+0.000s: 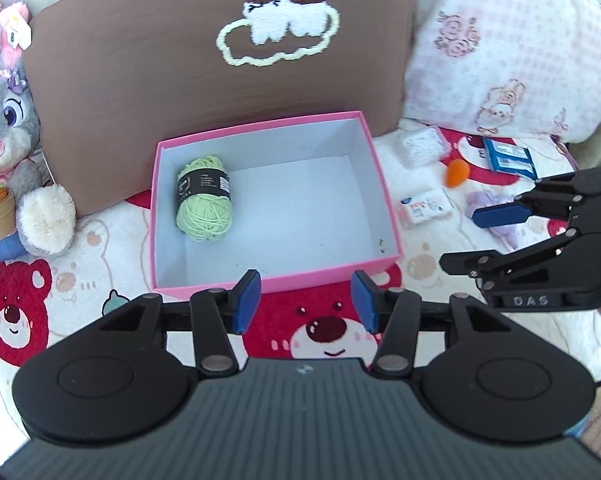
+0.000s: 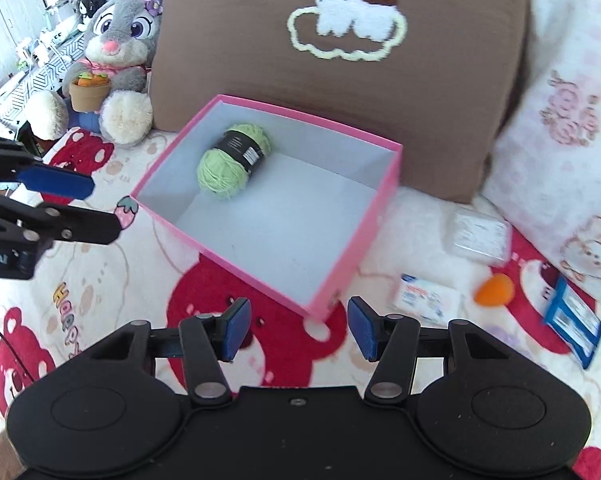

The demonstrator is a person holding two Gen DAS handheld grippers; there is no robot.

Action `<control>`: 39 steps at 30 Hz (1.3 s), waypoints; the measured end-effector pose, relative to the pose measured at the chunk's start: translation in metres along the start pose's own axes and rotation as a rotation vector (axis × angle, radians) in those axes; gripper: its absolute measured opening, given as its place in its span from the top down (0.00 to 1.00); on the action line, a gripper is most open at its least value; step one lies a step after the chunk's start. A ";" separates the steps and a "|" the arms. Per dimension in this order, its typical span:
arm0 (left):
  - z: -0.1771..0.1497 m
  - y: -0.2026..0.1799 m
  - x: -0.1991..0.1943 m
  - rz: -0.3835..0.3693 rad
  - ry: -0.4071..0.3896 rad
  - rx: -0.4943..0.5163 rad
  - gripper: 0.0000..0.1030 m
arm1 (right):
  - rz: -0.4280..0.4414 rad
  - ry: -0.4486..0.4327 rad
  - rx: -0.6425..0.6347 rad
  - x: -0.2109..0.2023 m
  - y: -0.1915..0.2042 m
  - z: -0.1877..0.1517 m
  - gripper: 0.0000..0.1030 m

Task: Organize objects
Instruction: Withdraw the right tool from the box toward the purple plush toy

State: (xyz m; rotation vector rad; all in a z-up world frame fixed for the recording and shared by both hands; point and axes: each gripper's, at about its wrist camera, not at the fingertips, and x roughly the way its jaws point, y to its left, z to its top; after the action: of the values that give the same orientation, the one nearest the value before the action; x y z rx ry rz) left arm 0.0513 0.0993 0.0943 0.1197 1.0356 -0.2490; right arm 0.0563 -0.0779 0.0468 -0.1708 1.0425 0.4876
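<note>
A skein of green yarn (image 1: 204, 199) is seen lying on its side inside the pink box (image 1: 380, 184), in the box's far-left corner at about 11 o'clock from the left hand-held gripper (image 1: 305, 304); its long axis is set roughly front to back, its black band wrapped across the middle. To the box's right, at about 2 o'clock, the unsorted things are spread on the bear-print blanket (image 1: 80, 256): a white packet (image 2: 427, 300), an orange ball (image 2: 494, 289), a blue packet (image 2: 572, 318) and a clear packet (image 2: 478, 236). The white packet is judged the nearest, just beside the box's near-right corner, its long axis running left to right across the right hand-held gripper (image 2: 298, 330), which is the closer of the two. Both hand-held grippers are held part-open over the blanket with nothing between the pads. A brown cushion (image 1: 180, 80) and a grey plush rabbit (image 1: 8, 128) are propped behind.
</note>
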 end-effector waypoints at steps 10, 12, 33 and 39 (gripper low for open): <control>-0.022 -0.031 -0.004 -0.033 0.023 0.054 0.41 | -0.060 0.008 -0.015 -0.038 -0.014 -0.038 0.38; -0.027 -0.037 -0.003 -0.044 0.028 0.068 0.39 | -0.064 0.008 -0.019 -0.043 -0.014 -0.046 0.36; -0.054 -0.100 0.021 -0.176 0.080 0.170 0.22 | -0.088 -0.007 -0.051 -0.061 -0.032 -0.114 0.15; -0.050 -0.127 0.037 -0.188 0.055 0.217 0.16 | -0.064 -0.097 -0.009 -0.064 -0.056 -0.125 0.14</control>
State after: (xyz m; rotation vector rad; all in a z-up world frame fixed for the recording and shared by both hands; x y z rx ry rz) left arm -0.0051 -0.0181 0.0396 0.2259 1.0734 -0.5319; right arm -0.0419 -0.1924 0.0336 -0.1866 0.9372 0.4385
